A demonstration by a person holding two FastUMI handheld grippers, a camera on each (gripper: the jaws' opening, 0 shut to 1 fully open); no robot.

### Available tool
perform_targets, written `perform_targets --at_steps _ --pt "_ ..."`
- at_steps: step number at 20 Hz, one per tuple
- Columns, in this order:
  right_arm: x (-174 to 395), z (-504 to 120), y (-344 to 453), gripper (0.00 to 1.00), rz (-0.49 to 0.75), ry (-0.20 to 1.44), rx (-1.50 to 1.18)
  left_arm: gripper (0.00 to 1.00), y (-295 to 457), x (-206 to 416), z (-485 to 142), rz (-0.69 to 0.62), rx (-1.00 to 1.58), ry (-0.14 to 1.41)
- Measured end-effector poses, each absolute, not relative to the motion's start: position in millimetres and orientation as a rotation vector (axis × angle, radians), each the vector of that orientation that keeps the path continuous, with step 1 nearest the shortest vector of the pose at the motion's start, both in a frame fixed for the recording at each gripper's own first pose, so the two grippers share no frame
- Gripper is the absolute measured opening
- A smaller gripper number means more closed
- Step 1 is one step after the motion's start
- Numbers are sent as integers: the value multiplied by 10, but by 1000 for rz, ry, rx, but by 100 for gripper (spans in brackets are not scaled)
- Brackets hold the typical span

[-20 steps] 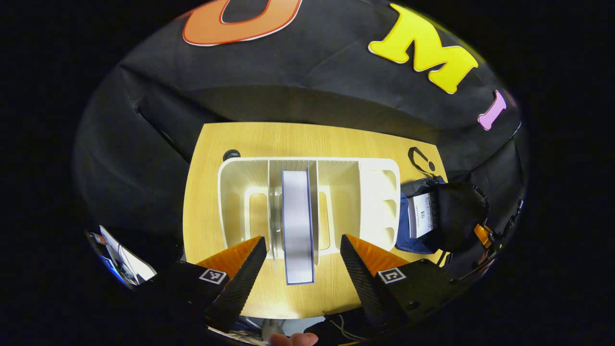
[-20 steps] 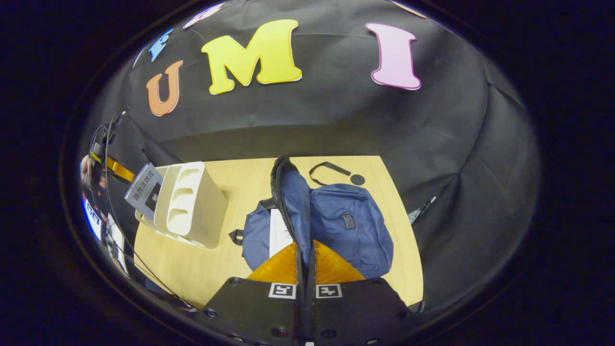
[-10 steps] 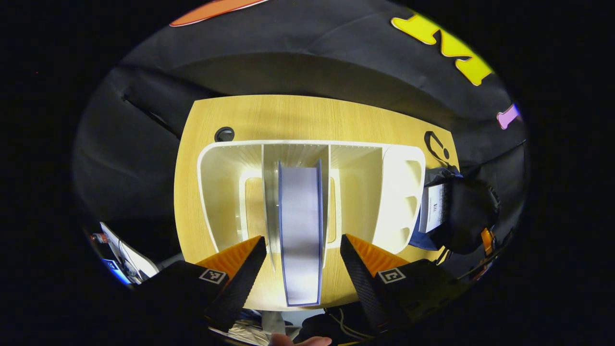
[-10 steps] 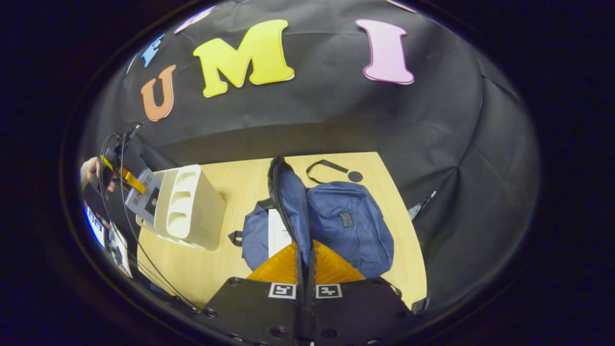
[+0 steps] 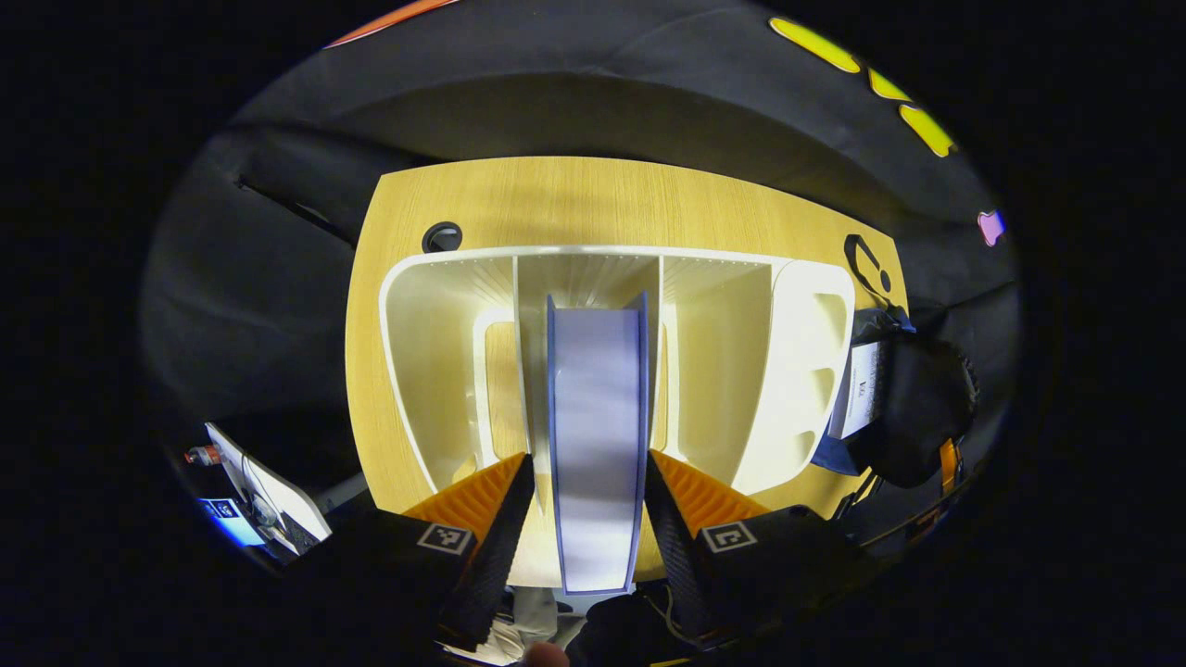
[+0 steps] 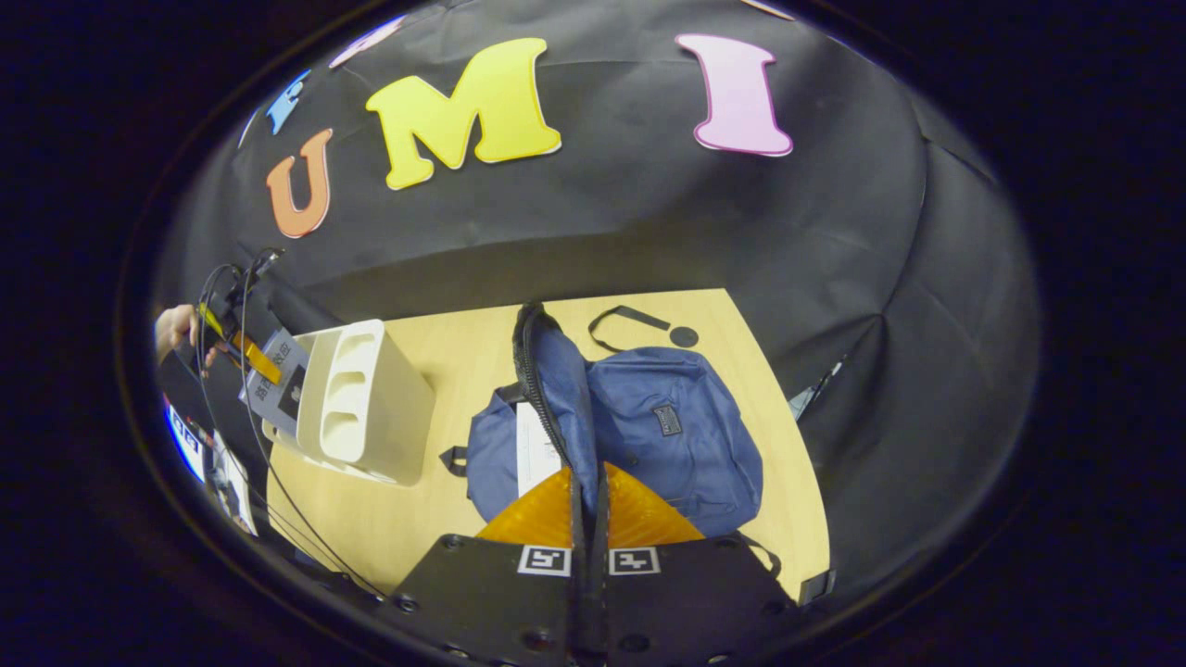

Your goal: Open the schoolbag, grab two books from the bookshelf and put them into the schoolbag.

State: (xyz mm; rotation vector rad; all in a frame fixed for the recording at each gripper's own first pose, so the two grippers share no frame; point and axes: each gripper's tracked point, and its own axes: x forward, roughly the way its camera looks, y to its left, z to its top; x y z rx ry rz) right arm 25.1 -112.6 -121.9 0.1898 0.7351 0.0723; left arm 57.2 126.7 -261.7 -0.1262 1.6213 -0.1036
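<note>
1. Left gripper view: the left gripper (image 5: pixel 582 519) has moved in on the book (image 5: pixel 596 435) standing in the middle slot of the white bookshelf (image 5: pixel 788 371) on the counter (image 5: pixel 593 199). Its fingers, spread wide a second ago, have narrowed to flank the book's edge; whether they already press it I cannot tell.
2. So the second book is about to be pulled out.
3. Right gripper view: the right gripper (image 6: pixel 588 505) stays clenched on the flap of the blue schoolbag (image 6: pixel 667 435), holding it open as before, with one book (image 6: pixel 536 449) already inside.
</note>
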Motion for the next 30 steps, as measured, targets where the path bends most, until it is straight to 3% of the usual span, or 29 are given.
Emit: perform_targets --at_steps 4,7,10,11,13,15,20,23,25,28,30 --pt "229 -1241 -1136 0 69 732 203 63 1327 586 -2614 -77 -92 1632" --pt "230 -1253 -1129 1 71 729 186 46 1336 582 -2575 -43 -91 1628" --pt "234 -1246 -1118 0 76 726 175 42 1366 571 -2439 -41 -61 1597" --pt "242 -1256 -1096 0 80 727 175 36 1372 579 -2357 -50 -53 1578" --pt "243 -1256 -1074 3 88 725 176 43 1390 523 -2161 -74 -41 1546" --pt "248 -1275 -1040 3 93 727 184 39 1441 412 -1949 -100 -19 1524" --pt "265 -1287 -1014 0 95 728 179 41 1492 104 -1219 -175 -26 1416" --pt "273 -1299 -1002 0 95 732 176 36 1506 -3 -808 -160 -112 1318" --pt "279 -1283 -991 0 95 731 170 39 1502 -51 -566 -158 -187 1266" --pt "284 -1248 -973 0 100 729 161 34 1310 -43 -311 -208 -256 1177" --pt "272 -1216 -950 0 105 726 157 36 1075 -1 -228 -271 -296 1132"
